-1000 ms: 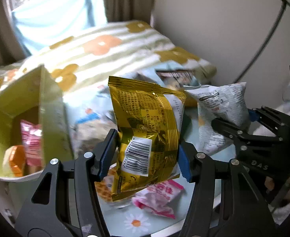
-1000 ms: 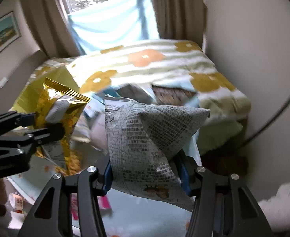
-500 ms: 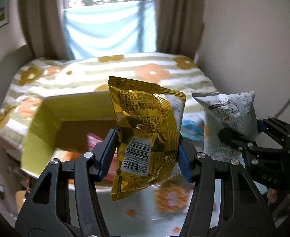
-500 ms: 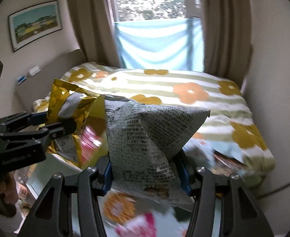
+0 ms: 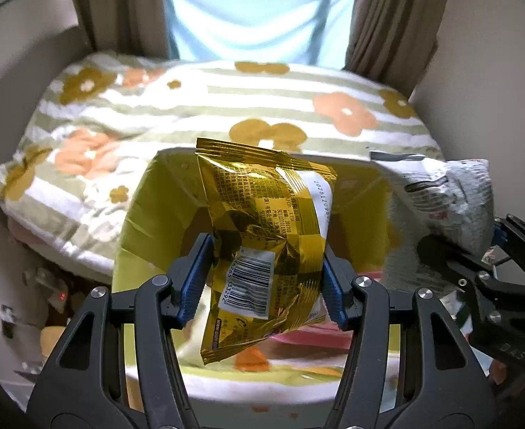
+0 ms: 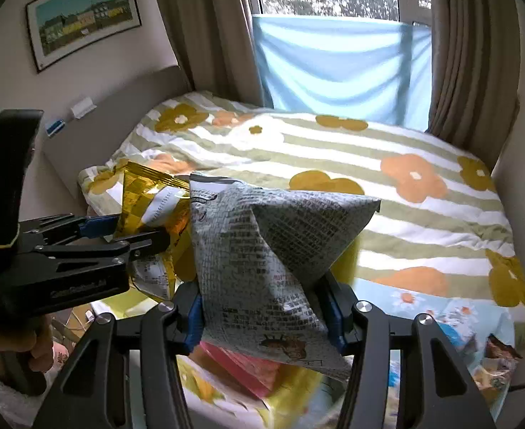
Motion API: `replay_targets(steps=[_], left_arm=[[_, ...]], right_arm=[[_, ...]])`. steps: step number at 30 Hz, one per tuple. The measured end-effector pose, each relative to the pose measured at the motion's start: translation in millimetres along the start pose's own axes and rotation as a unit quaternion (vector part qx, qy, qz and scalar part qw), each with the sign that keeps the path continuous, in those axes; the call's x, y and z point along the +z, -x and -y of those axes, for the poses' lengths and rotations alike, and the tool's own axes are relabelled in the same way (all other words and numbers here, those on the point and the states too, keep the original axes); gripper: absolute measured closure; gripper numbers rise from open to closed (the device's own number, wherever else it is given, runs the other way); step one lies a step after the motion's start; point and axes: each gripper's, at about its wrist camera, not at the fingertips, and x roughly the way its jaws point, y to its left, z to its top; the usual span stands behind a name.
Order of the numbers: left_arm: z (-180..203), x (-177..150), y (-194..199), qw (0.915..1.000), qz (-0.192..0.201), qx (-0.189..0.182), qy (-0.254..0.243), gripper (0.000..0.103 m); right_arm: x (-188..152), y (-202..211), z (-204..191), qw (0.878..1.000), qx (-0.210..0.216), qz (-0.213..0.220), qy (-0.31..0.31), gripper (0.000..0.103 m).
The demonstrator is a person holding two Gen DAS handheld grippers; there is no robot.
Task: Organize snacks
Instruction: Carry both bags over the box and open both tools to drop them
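Note:
My left gripper [image 5: 264,280] is shut on a gold foil snack bag [image 5: 266,236], held upright over the open yellow-green box [image 5: 144,221]. The right wrist view shows the same gold bag [image 6: 144,200] and the left gripper [image 6: 119,230] at the left. My right gripper [image 6: 264,312] is shut on a grey-white printed snack bag [image 6: 262,246], also above the box, whose yellow wall [image 6: 348,257] shows behind it. That grey bag [image 5: 452,200] and the right gripper [image 5: 462,250] appear at the right of the left wrist view. Pink and orange packets [image 6: 241,364] lie inside the box.
A bed with a striped, flowered cover [image 5: 226,107] fills the background, below a window with brown curtains [image 6: 205,28]. More snack packets [image 6: 491,357] lie on a light-blue flowered cloth [image 6: 405,296] at the right. A framed picture [image 6: 83,18] hangs on the left wall. A hand [image 6: 12,343] holds the left gripper.
Both grippers have swung to the left with their bags, from over the scattered snacks on the blue cloth to above the yellow-green box, which now sits directly under them.

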Motion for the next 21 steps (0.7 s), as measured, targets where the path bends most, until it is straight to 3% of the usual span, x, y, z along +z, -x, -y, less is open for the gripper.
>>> replay_targets(steps=[4,10,11,14,21], left_arm=[[-26.3,6.5,-39.9,0.9989,-0.044,-0.014,0.005,0.05],[-36.4,13.1,-82.1,0.9949,-0.09,-0.044,-0.004,0.049],[-37.4,14.9,-88.0,0.9938,-0.094,-0.061,-0.001,0.045],[-36.7,17.5,-96.9,0.994,-0.097,-0.05,-0.004,0.001],[-38.4,8.4,-86.8,0.9951,-0.092,-0.037,-0.002,0.0]], right_arm=[[5.8,-22.5,-1.2,1.0,-0.011,-0.014,-0.021,0.053],[3.8,-37.4,1.3,0.997,-0.036,-0.034,-0.052,0.053],[3.4,-39.7,2.0,0.997,-0.042,-0.038,-0.054,0.053],[3.6,-45.5,8.1,0.995,-0.051,-0.049,-0.068,0.053],[-2.4,-54.4,17.1,0.993,-0.049,-0.07,-0.076,0.053]])
